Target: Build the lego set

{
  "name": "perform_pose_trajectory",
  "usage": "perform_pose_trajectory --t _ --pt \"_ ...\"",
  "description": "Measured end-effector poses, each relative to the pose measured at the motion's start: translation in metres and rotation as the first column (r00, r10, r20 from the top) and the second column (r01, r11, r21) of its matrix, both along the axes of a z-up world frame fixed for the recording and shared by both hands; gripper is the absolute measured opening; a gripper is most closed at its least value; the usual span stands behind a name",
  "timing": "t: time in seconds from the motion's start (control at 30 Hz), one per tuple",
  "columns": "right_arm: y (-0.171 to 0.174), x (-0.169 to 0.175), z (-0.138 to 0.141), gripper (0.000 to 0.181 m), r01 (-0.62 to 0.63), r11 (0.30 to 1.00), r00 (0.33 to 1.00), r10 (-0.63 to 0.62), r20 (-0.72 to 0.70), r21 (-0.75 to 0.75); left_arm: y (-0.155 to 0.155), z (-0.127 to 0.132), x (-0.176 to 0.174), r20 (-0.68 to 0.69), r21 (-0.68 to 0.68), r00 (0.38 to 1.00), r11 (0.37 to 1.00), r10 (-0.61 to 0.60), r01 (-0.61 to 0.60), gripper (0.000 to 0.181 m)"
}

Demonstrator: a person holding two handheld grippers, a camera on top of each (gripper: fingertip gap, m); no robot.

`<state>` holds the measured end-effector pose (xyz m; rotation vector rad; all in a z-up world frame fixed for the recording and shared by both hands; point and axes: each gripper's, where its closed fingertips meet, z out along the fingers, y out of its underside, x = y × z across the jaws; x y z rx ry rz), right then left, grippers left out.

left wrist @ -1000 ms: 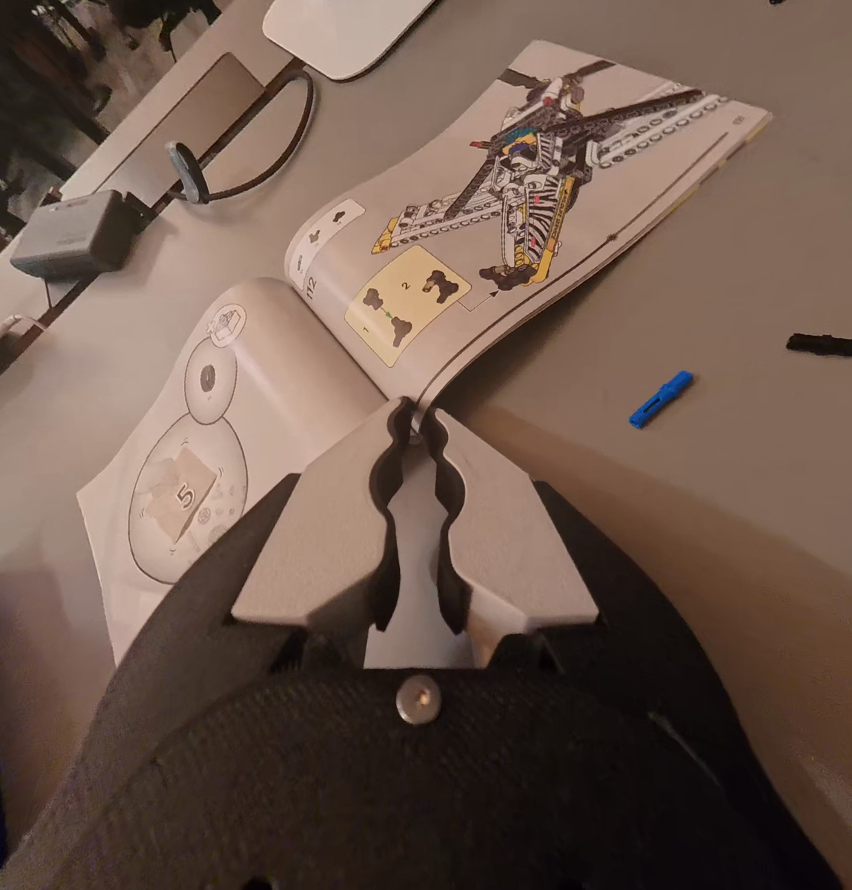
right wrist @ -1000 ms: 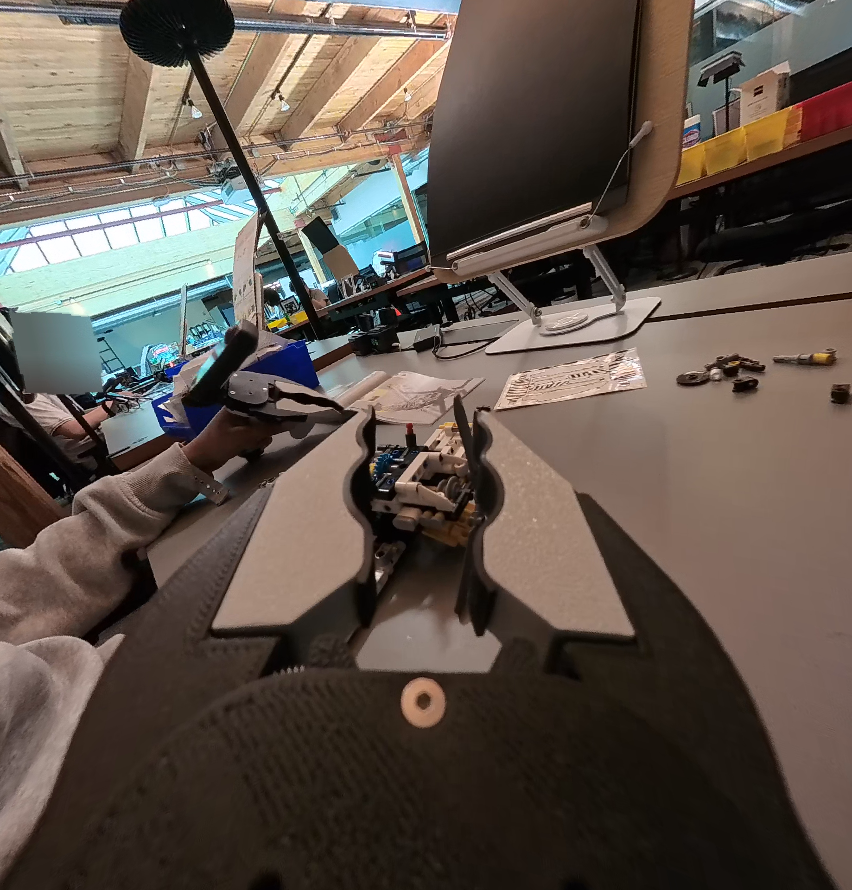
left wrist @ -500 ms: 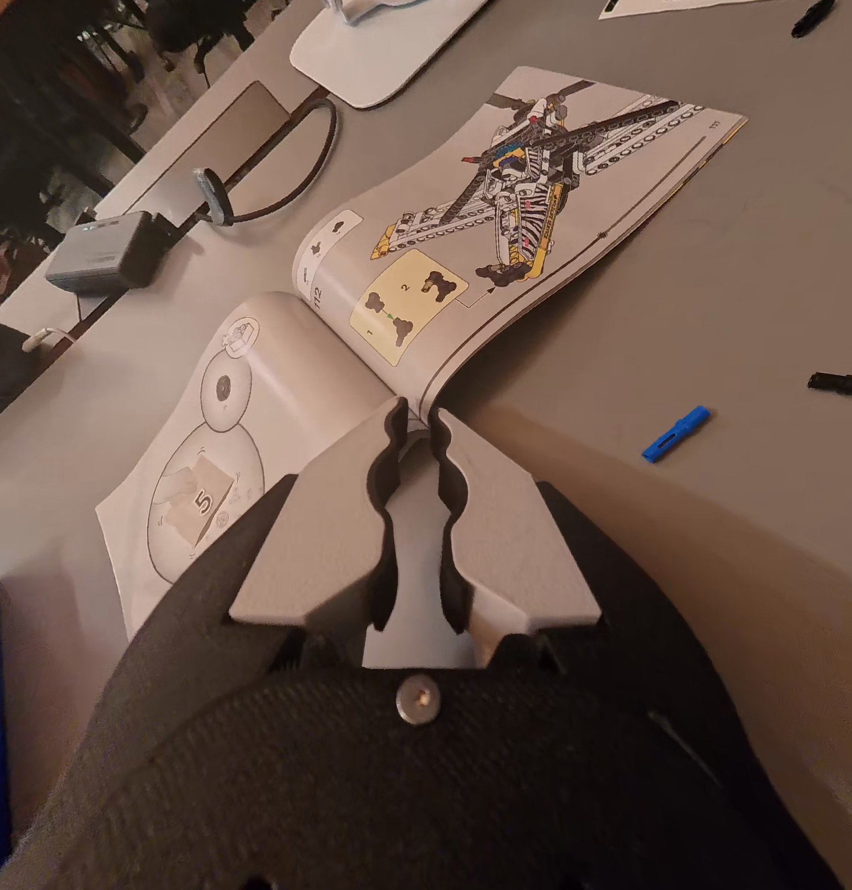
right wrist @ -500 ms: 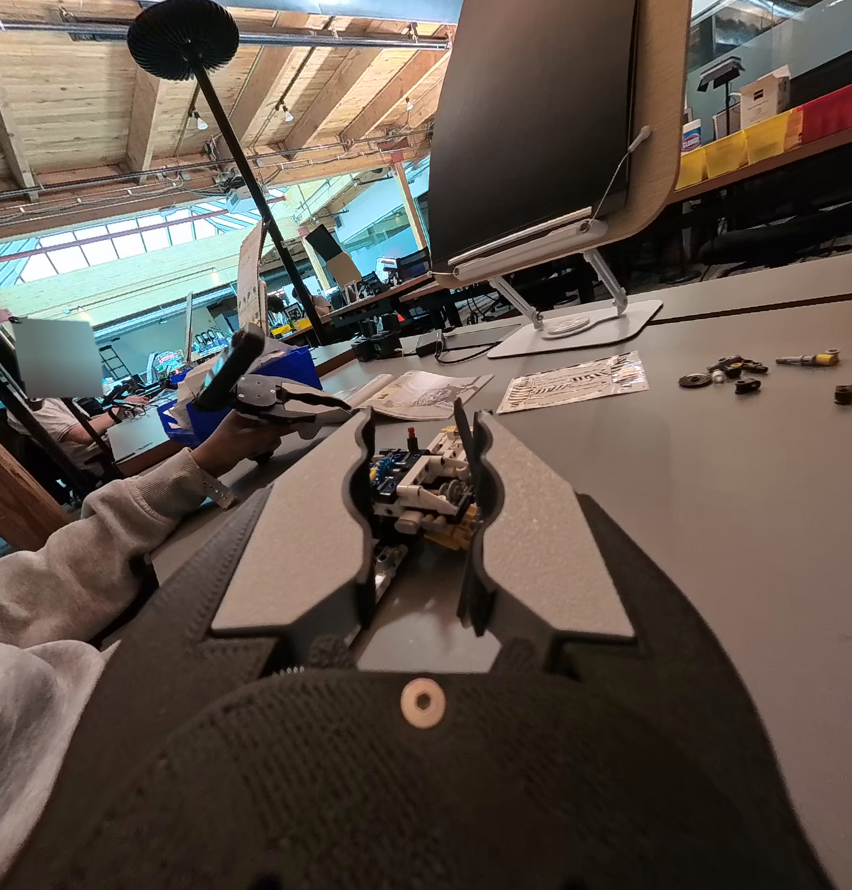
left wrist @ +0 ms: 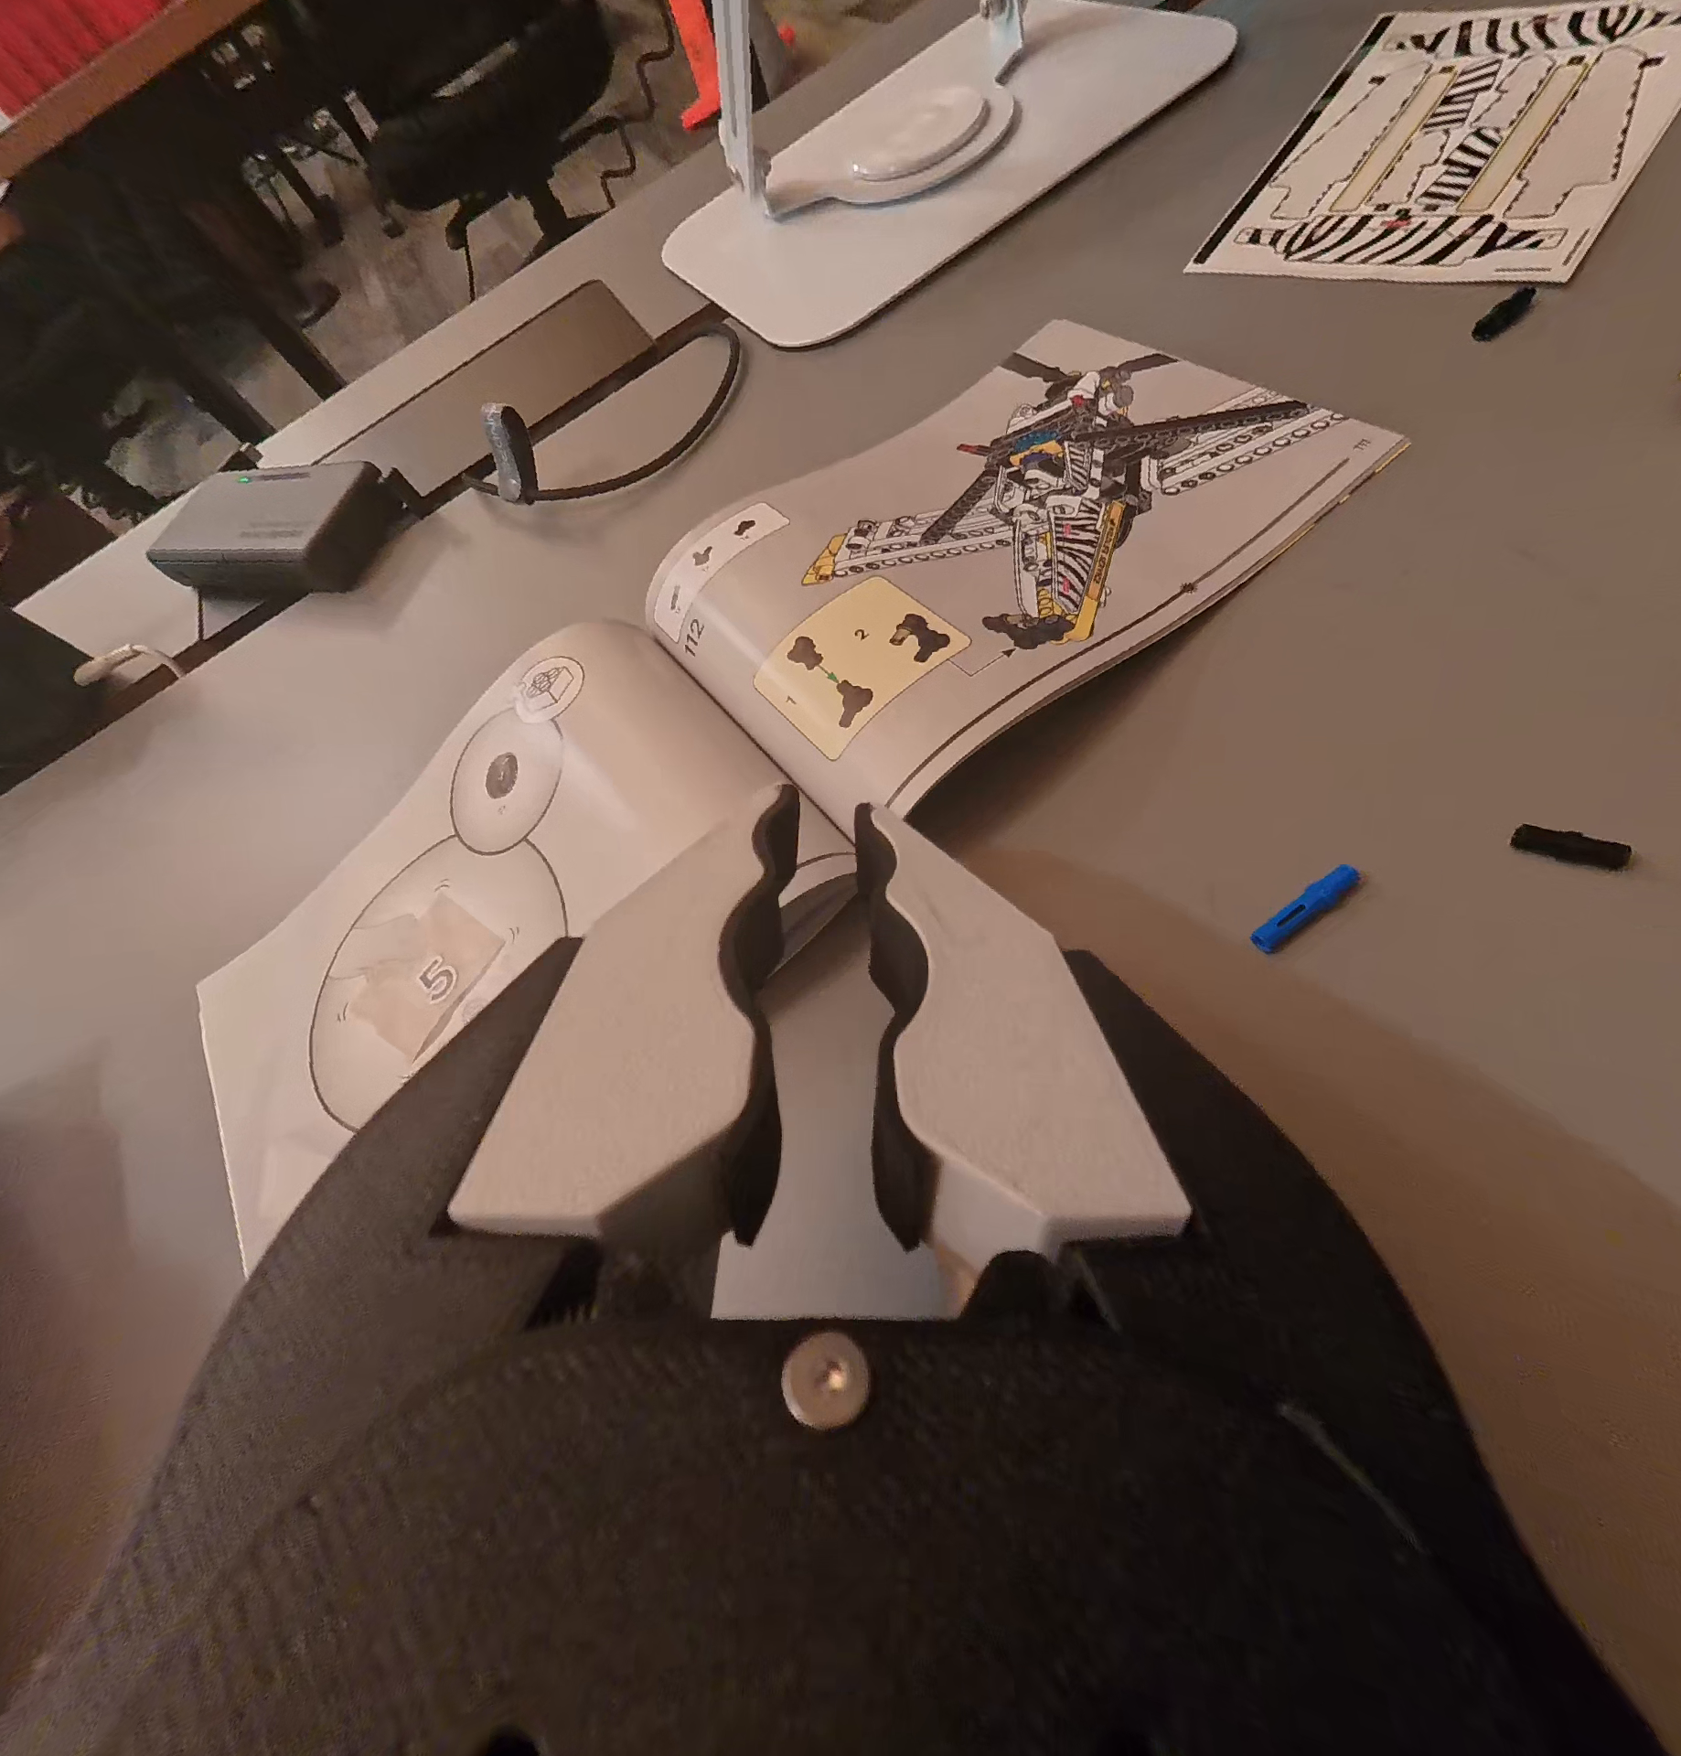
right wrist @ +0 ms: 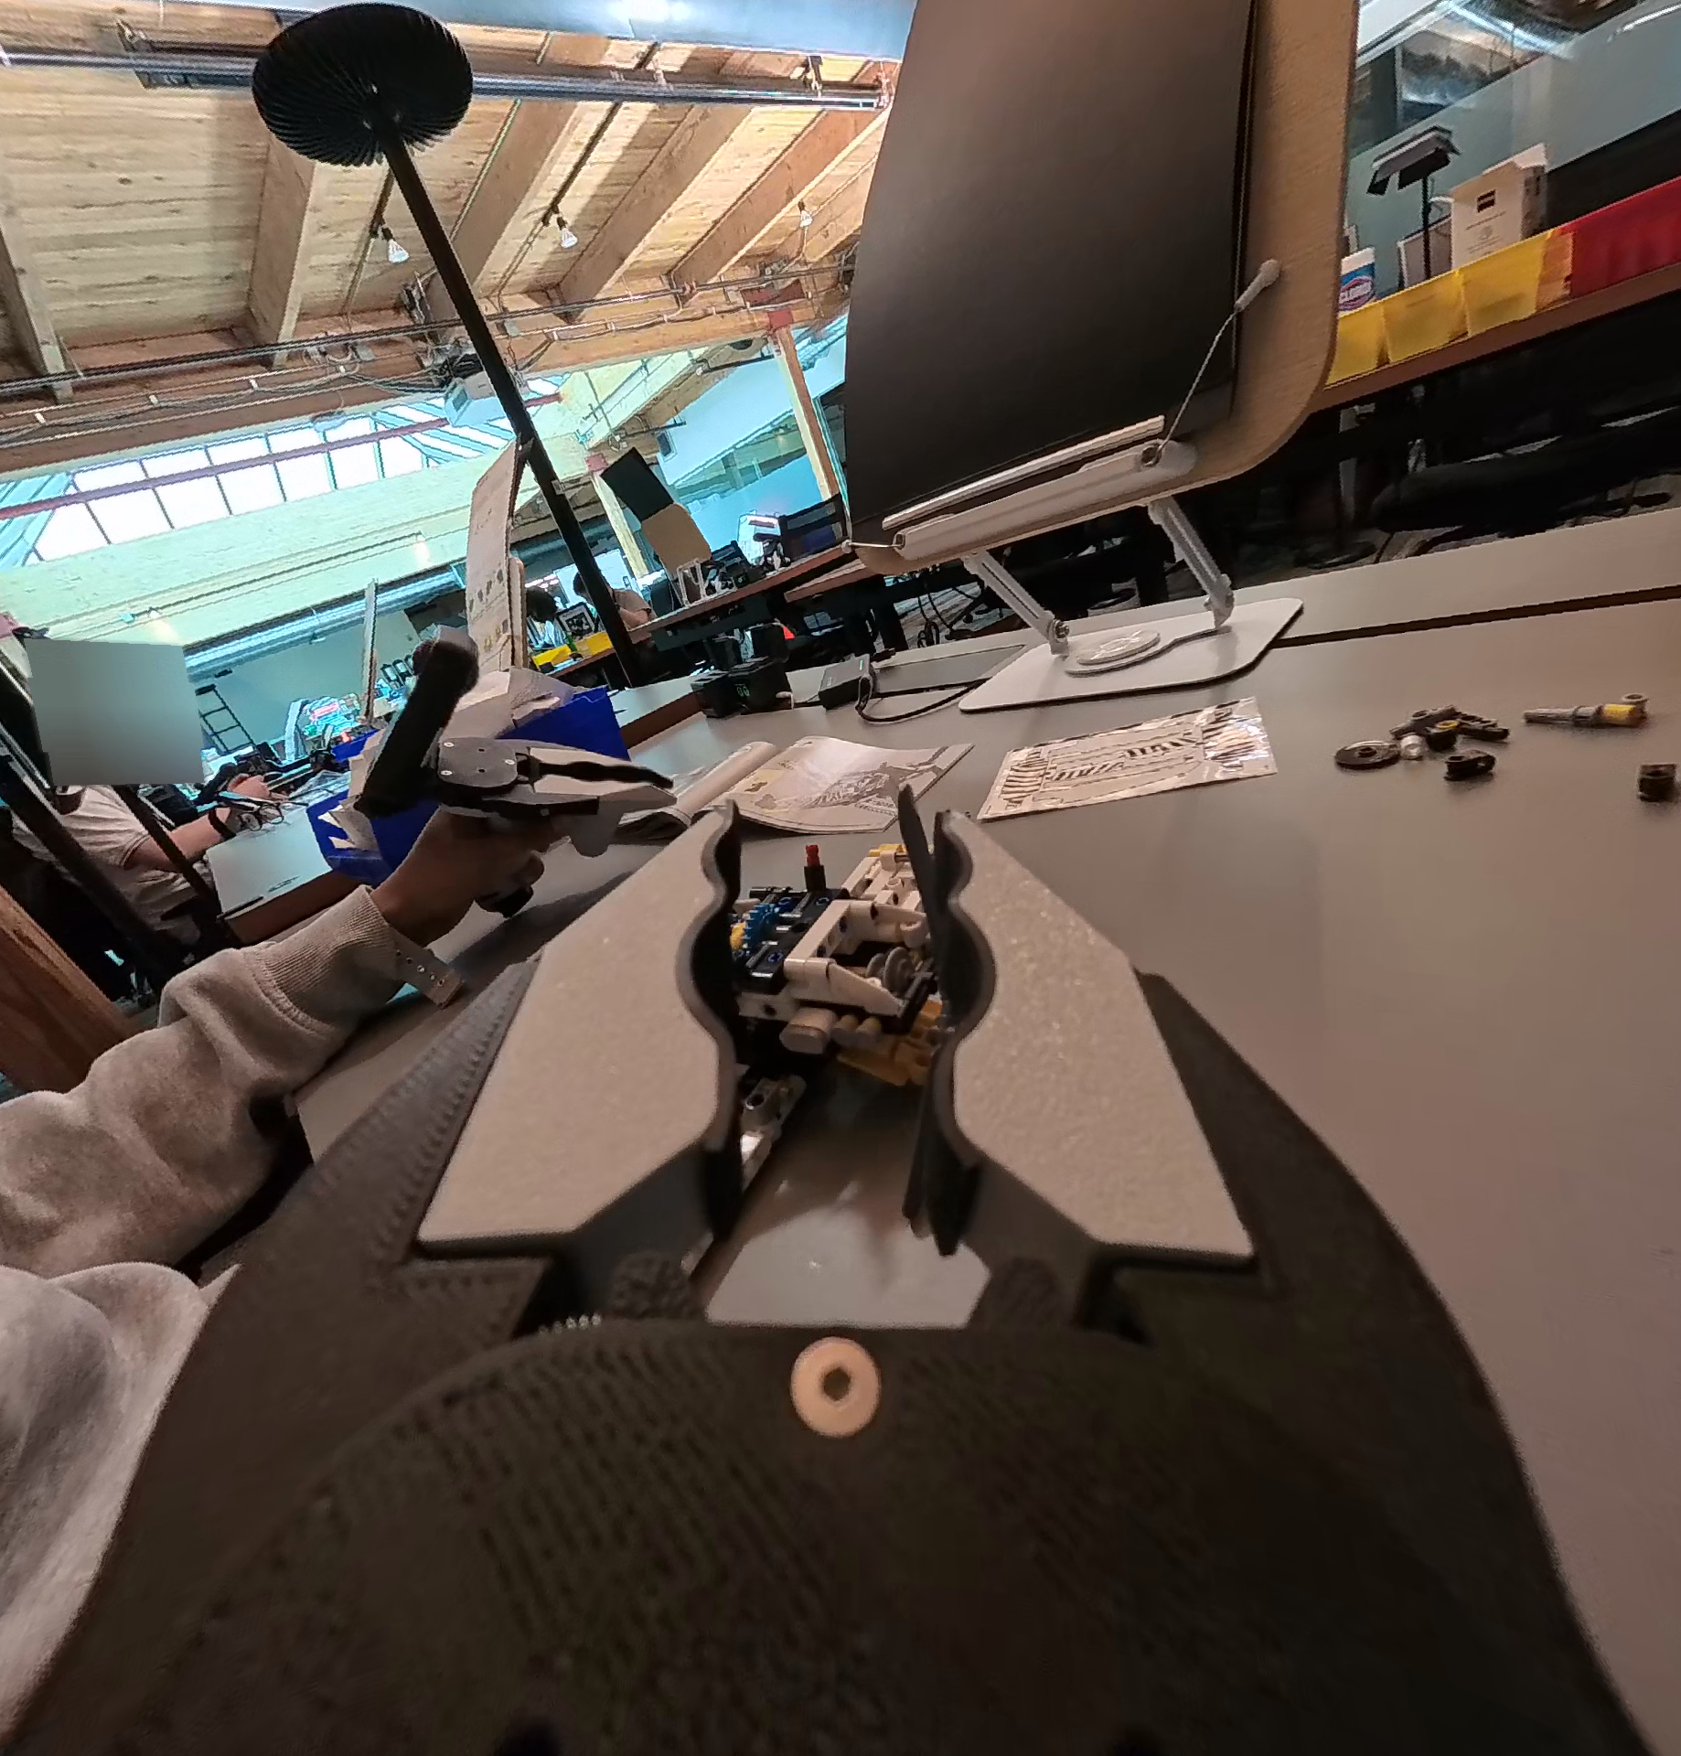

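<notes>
While my right gripper (right wrist: pixel 832 912) stays out of the reach, clamped on the partly built model (right wrist: pixel 832 960) with both pads against its sides, the free hand is the left one. Left gripper (left wrist: pixel 825 817): jaws nearly together, a narrow gap, nothing between them; it hovers over the near edge of the open instruction booklet (left wrist: pixel 1055 570), tips about at the spine. Loose parts lie to its right on the grey table (left wrist: pixel 1388 1140): a blue pin (left wrist: pixel 1304 906) nearest, a black pin (left wrist: pixel 1570 846) just beyond it, both well apart from the tips. The blue pin's long axis runs diagonally, near-left to far-right, so I judge the jaws would need widening and the wrist turning to close across its short side. Left is clearly the nearer arm. Model sits low, near the table, ahead of me.
</notes>
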<state>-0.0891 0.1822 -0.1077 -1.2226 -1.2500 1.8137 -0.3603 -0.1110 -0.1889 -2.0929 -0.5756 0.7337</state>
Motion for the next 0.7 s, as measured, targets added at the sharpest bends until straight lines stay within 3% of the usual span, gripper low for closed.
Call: perform_pose_trajectory --t 0.7 --pt "0.0004 -0.0007 0.0001 0.038 -0.001 1.0 1.0 0.001 -0.001 -0.004 0.0045 -0.0081 0.0028 0.005 -0.051 1.0 0.998 -0.026 0.026 0.011"
